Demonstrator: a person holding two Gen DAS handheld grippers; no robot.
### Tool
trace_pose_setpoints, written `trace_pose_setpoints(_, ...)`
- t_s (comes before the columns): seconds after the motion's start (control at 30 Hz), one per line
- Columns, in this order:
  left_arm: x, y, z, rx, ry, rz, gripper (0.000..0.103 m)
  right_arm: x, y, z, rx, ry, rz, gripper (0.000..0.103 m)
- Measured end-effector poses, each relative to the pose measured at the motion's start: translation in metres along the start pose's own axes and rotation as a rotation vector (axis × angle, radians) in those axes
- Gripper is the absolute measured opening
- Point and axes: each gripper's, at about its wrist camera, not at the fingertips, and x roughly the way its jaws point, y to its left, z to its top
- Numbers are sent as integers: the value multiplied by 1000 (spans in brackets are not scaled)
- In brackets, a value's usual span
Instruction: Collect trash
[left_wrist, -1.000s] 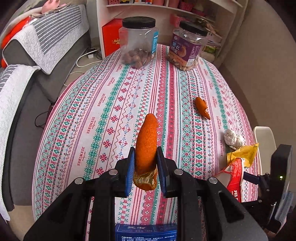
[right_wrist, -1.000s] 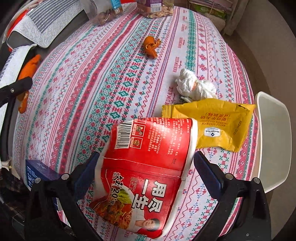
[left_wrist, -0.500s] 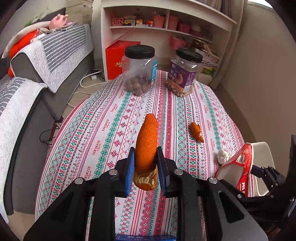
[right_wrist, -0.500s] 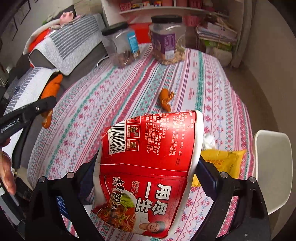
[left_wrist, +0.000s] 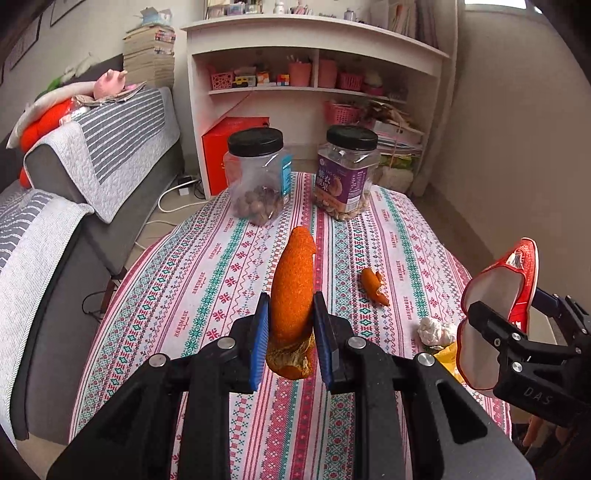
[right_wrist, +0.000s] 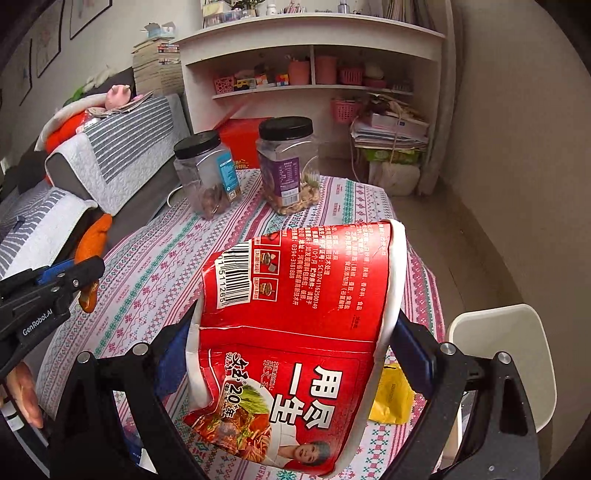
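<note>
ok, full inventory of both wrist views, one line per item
orange peel strip: 1, orange, in left gripper
noodle cup: 1, red and white, crushed, in right gripper
peel scrap: 1, orange, on tablecloth
crumpled tissue: 1, white, table's right edge
snack wrapper: 1, yellow, behind the cup
nut jars: 2, clear with black lids, far end
tablecloth: 1, striped pattern
chair: 1, white, right of table
left gripper: black, blue pads, shut
right gripper: black, shut
</note>
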Motion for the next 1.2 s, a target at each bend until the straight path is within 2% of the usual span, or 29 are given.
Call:
trace_pose_setpoints(0.47,2,-60,6,73,-23,-75,23,-24,-47,-4,42,-44,-70,89)
trace_pose_setpoints(0.63,10,-79,8,87,2,-115,23,-31,-75,-8,75,-39,-108,89)
trace_pose_setpoints(0.73,33,-79,16,87,98,-105,25,-38,-95,-10,112,-37,-122,89)
trace_pose_setpoints(0.77,45,-76,19,84,143,-95,36,-39,-100,-11,121,-35,-126,89)
trace_pose_setpoints(0.8,59,-74,21,87,203,-90,52,-40,-104,-11,129,-29,-128,89)
trace_pose_setpoints(0.83,76,-71,22,103,279,-90,55,-40,-108,-12,138,-22,-128,89)
trace_pose_setpoints(0.93,114,-58,14,105,438,-67,56,-40,-114,-12,156,-10,-112,89)
trace_pose_setpoints(1.03,144,-50,-1,74,544,-76,56,-36,-112,-10,145,-1,-107,89)
trace_pose_setpoints(1.2,169,-61,-24,121,591,-55,55,-29,-105,-8,127,16,-98,89)
